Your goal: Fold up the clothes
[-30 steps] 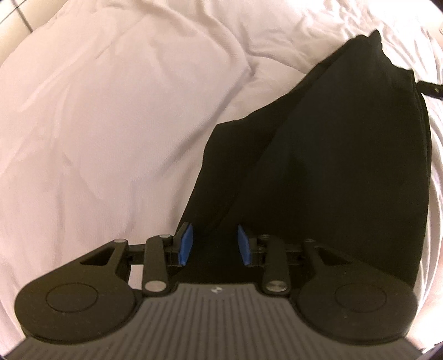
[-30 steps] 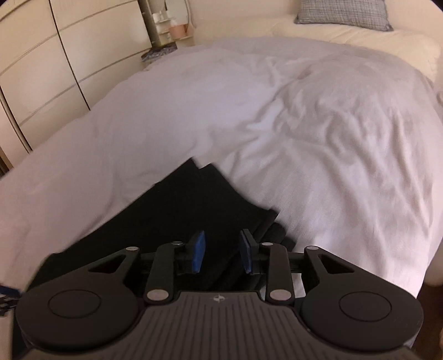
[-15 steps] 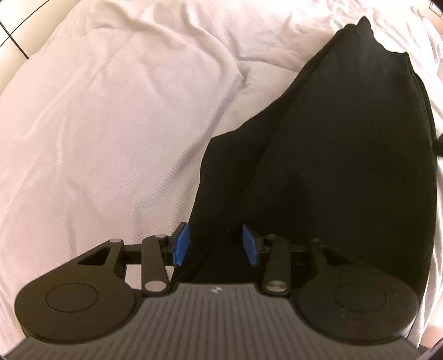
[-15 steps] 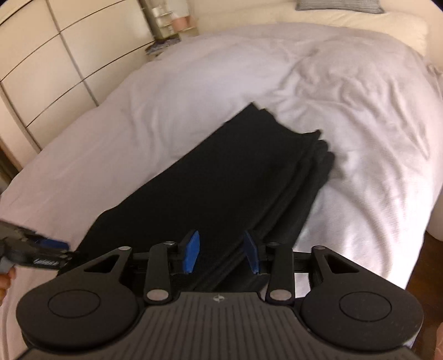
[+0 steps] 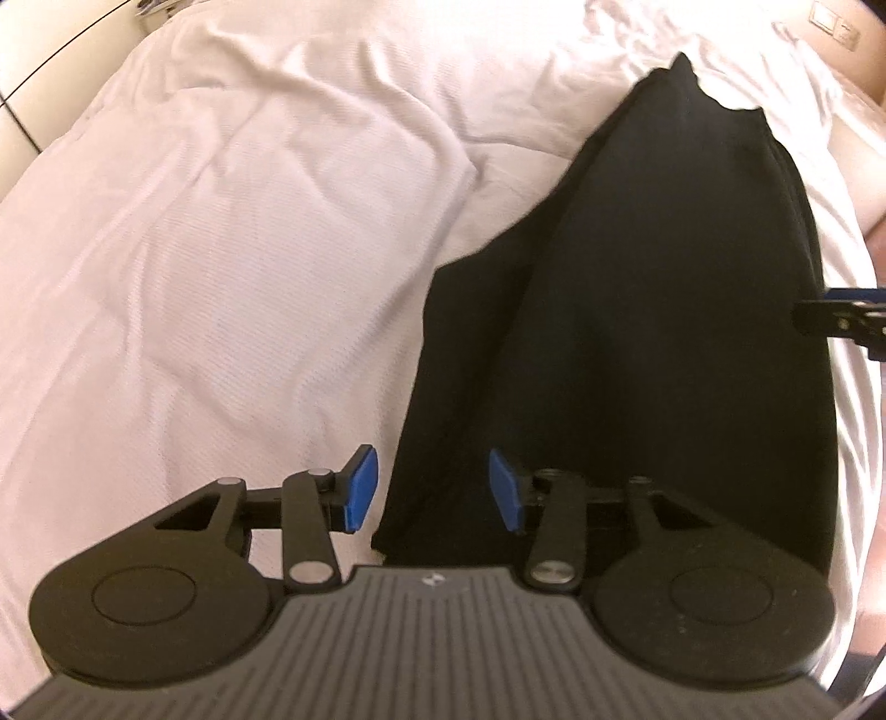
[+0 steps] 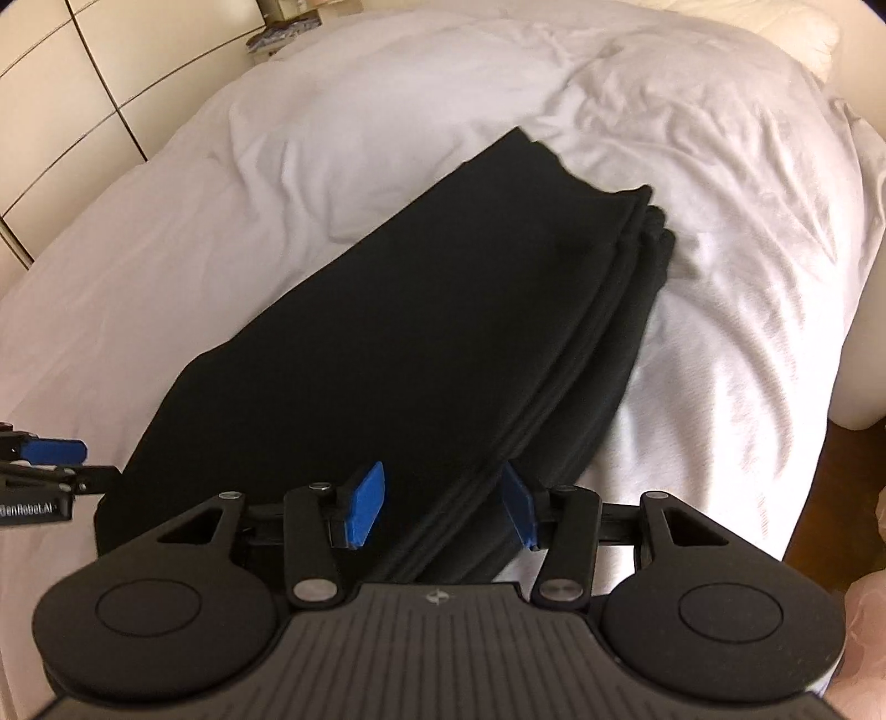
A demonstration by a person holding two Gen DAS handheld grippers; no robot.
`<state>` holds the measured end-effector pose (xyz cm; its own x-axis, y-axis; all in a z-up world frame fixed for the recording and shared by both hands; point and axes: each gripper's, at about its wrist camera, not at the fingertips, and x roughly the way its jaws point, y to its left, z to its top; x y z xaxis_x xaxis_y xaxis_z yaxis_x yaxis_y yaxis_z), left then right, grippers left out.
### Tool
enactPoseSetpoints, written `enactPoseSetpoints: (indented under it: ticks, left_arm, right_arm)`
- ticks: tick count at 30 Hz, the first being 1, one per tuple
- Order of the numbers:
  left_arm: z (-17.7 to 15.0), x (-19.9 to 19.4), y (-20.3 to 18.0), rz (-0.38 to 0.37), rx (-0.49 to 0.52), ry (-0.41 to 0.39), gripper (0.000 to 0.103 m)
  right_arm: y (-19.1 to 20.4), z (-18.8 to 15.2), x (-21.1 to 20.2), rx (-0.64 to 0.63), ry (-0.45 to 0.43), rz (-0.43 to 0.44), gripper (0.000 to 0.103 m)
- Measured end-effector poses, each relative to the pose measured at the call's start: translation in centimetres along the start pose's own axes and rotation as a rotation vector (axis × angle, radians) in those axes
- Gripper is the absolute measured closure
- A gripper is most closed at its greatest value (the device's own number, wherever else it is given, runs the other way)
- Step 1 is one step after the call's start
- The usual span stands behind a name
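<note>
A black garment (image 5: 653, 310) lies folded lengthwise into a long strip on the white bed cover (image 5: 221, 249). In the right wrist view the garment (image 6: 421, 343) shows several stacked layers along its right edge. My left gripper (image 5: 429, 487) is open and empty above the garment's near left corner. My right gripper (image 6: 440, 501) is open and empty above the near end of the layered edge. Each gripper's fingers show at the edge of the other's view, the right one (image 5: 847, 318) and the left one (image 6: 50, 459).
The white bed cover (image 6: 747, 221) is wrinkled all around the garment. Cream wardrobe doors (image 6: 66, 99) stand at the far left. A cream pillow (image 6: 775, 16) lies at the head of the bed. The bed's edge and brown floor (image 6: 814, 498) are at the right.
Both grippers opened wider and drew back and up from the garment. The right wrist view now takes in the whole folded strip lying flat.
</note>
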<state>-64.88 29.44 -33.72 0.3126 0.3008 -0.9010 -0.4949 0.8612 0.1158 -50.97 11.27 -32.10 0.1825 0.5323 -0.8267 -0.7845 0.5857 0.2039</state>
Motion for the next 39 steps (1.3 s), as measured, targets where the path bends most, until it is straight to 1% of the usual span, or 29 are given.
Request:
enactPoseSetpoints:
  ticks: [1, 3, 5, 6, 8, 10, 11, 13, 16, 18, 19, 20, 22, 25, 27, 29, 30, 31, 32, 33, 34, 36, 37, 39]
  left_arm:
    - [-0.3, 0.2, 0.0, -0.005, 0.012, -0.002, 0.063]
    - [-1.1, 0.7, 0.1, 0.001, 0.046, 0.012, 0.063]
    - [-2.1, 0.9, 0.3, 0.010, 0.078, 0.026, 0.062]
    - [-2.6, 0.6, 0.6, 0.009, 0.094, 0.023, 0.062]
    - [-3.8, -0.3, 1.2, 0.003, 0.134, 0.003, 0.063]
    - [-4.9, -1.4, 1.5, 0.006, 0.199, -0.022, 0.064]
    - [-5.5, -1.9, 1.6, 0.007, 0.242, -0.037, 0.064]
    - [-6.8, -2.8, 1.0, 0.019, 0.394, -0.081, 0.064]
    - [-8.8, -3.3, -0.6, 0.034, 0.668, -0.150, 0.060]
    - [-10.3, -3.0, -1.8, 0.052, 0.861, -0.194, 0.059]
    - [-10.9, -2.7, -2.1, 0.058, 0.936, -0.210, 0.058]
    - [-11.3, -2.3, -2.4, 0.062, 0.995, -0.221, 0.057]
    - [-12.0, -1.5, -2.8, 0.066, 1.076, -0.242, 0.057]
    - [-12.9, -0.2, -3.0, 0.102, 1.193, -0.298, 0.055]
    - [-13.8, 0.9, -3.2, 0.150, 1.303, -0.340, 0.054]
    - [-14.4, 1.9, -3.2, 0.183, 1.387, -0.366, 0.061]
    - [-14.5, 2.2, -3.2, 0.192, 1.415, -0.373, 0.070]
    - [-14.6, 2.5, -3.2, 0.201, 1.444, -0.380, 0.077]
    - [-14.5, 2.5, -3.2, 0.197, 1.454, -0.383, 0.081]
    - [-14.2, 2.4, -3.0, 0.180, 1.447, -0.383, 0.084]
    - [-13.8, 2.1, -3.0, 0.165, 1.427, -0.378, 0.087]
    - [-11.8, 0.6, -2.8, 0.107, 1.307, -0.338, 0.088]
    - [-10.4, -0.3, -2.7, 0.075, 1.238, -0.320, 0.089]
    - [-7.3, -2.5, -2.6, 0.021, 1.101, -0.300, 0.090]
  right_arm:
    - [0.5, -0.3, 0.2, -0.005, 0.004, 0.001, 0.053]
    - [1.5, -0.9, 0.6, -0.018, 0.018, -0.003, 0.048]
    - [2.2, -2.1, 1.4, -0.047, 0.056, -0.044, 0.047]
    - [2.3, -2.7, 1.5, -0.051, 0.072, -0.061, 0.047]
    - [2.1, -3.8, 0.5, -0.017, 0.068, -0.065, 0.047]
    - [2.5, -4.8, -1.3, -0.011, 0.042, -0.072, 0.047]
    - [3.1, -5.3, -2.3, -0.034, 0.026, -0.068, 0.047]
    - [4.8, -6.6, -4.2, -0.095, -0.003, -0.051, 0.047]
    - [8.6, -9.1, -6.1, -0.262, -0.026, -0.019, 0.047]
    - [11.1, -11.1, -6.8, -0.400, -0.047, -0.001, 0.047]
    - [12.3, -12.2, -6.9, -0.475, -0.053, 0.001, 0.046]
    - [13.5, -13.3, -6.8, -0.556, -0.053, -0.005, 0.046]
    - [15.3, -15.1, -6.1, -0.705, -0.048, -0.024, 0.046]
    - [16.7, -17.5, -4.8, -0.884, -0.050, -0.070, 0.046]
    - [17.1, -19.2, -3.5, -1.020, -0.046, -0.148, 0.046]
    - [17.1, -20.8, -2.5, -1.141, -0.080, -0.213, 0.046]
    - [17.1, -21.1, -2.2, -1.171, -0.103, -0.237, 0.047]
    - [17.0, -21.2, -2.0, -1.180, -0.117, -0.250, 0.048]
    - [17.0, -21.1, -1.9, -1.172, -0.120, -0.253, 0.055]
    - [16.8, -20.7, -1.8, -1.151, -0.113, -0.245, 0.067]
    - [16.5, -20.0, -1.9, -1.111, -0.101, -0.223, 0.071]
    - [15.7, -18.9, -2.3, -1.022, -0.083, -0.165, 0.085]
    - [15.0, -17.9, -2.7, -0.968, -0.079, -0.127, 0.088]
    - [13.0, -14.9, -4.5, -0.795, -0.064, -0.015, 0.091]
